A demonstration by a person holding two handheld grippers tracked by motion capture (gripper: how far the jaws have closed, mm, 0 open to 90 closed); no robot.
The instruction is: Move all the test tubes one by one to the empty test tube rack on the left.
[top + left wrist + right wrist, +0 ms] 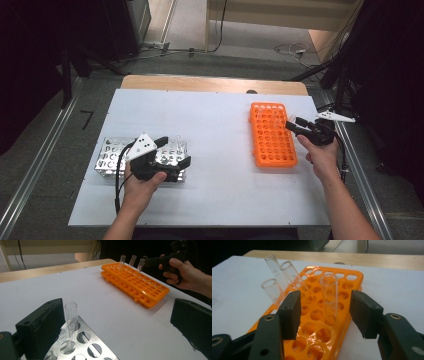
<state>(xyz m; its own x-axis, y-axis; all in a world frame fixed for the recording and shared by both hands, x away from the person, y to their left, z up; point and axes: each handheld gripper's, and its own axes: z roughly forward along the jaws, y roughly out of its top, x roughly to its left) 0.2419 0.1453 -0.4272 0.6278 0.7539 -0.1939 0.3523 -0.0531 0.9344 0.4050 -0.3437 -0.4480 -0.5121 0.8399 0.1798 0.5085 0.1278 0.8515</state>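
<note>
At the left of the worktop (215, 190) the left gripper (176, 151) sits low over the metal rack (111, 156), which lies near the front-left edge. Its jaws stand wide, with 1 clear tube (71, 315) upright in a rack hole just beside the left-hand jaw, and nothing is pressed between them. I'd judge that hand is parked there ready to take that tube, and its position also keeps the light rack from sliding.

Between the 2 racks lies a broad bare stretch of white surface, so a tube can be carried across without meeting anything.

Further right, the orange rack (272, 134) lies lengthwise, close to the right edge but fully on the surface. 4 tubes stand at its far end: 3 lean together at the far-left corner (279, 277), and 1 tube (329, 297) stands in a hole a little apart from them. The right gripper (325, 312) comes in level from the right, its jaws at a middling gap on either side of this tube, with daylight showing on both sides, so it is not gripped. Most holes are empty, leaving plenty of places. The tight spot is the leaning cluster just beside the left-hand jaw; a sideways drift there would knock them.
</note>
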